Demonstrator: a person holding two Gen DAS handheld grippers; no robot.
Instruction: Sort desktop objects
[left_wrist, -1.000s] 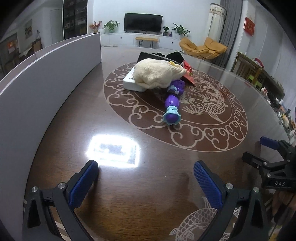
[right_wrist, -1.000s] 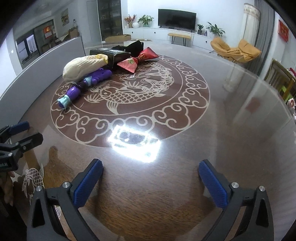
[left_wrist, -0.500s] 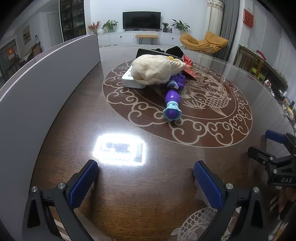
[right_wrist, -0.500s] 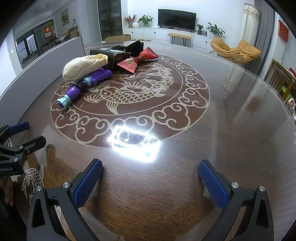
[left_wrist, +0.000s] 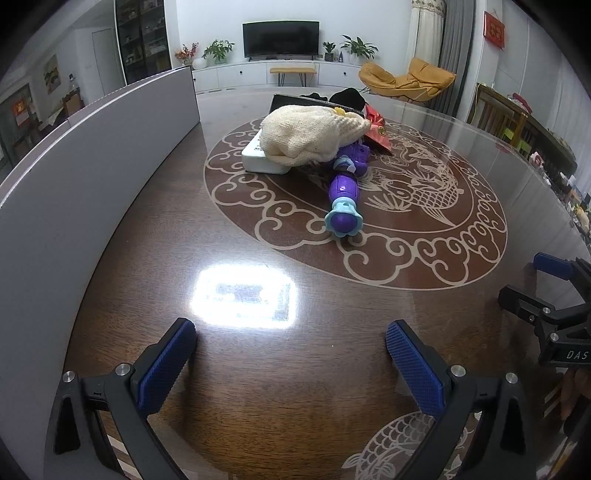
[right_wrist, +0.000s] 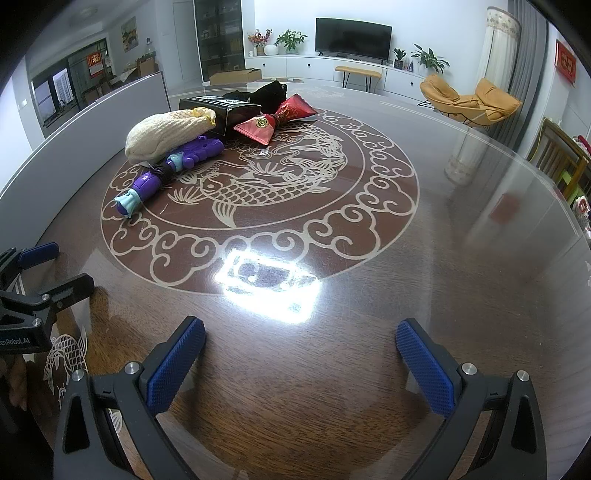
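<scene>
A pile lies on the far part of the round dark table (left_wrist: 258, 369): a cream knitted pouch (left_wrist: 310, 134) over a white box (left_wrist: 258, 157), a purple toy (left_wrist: 345, 195) with a pale blue flared end, a red packet (left_wrist: 376, 129) and a black box (right_wrist: 221, 109). From the right wrist view I see the pouch (right_wrist: 166, 131), the toy (right_wrist: 162, 173), the red packet (right_wrist: 275, 120) and a black cloth (right_wrist: 267, 90). My left gripper (left_wrist: 291, 354) is open, well short of the toy. My right gripper (right_wrist: 301, 349) is open over bare wood.
A grey partition wall (left_wrist: 85, 155) runs along the table's left edge. A lamp glare (left_wrist: 243, 295) sits in front of the left gripper. Beyond the table are a TV, plants and an orange chair (left_wrist: 406, 79). Wooden chairs (right_wrist: 557, 158) stand at the right.
The left gripper has moved a little forward and turned slightly, so the pile looks nearer and more central. The right gripper has hardly moved. Both stay open.
</scene>
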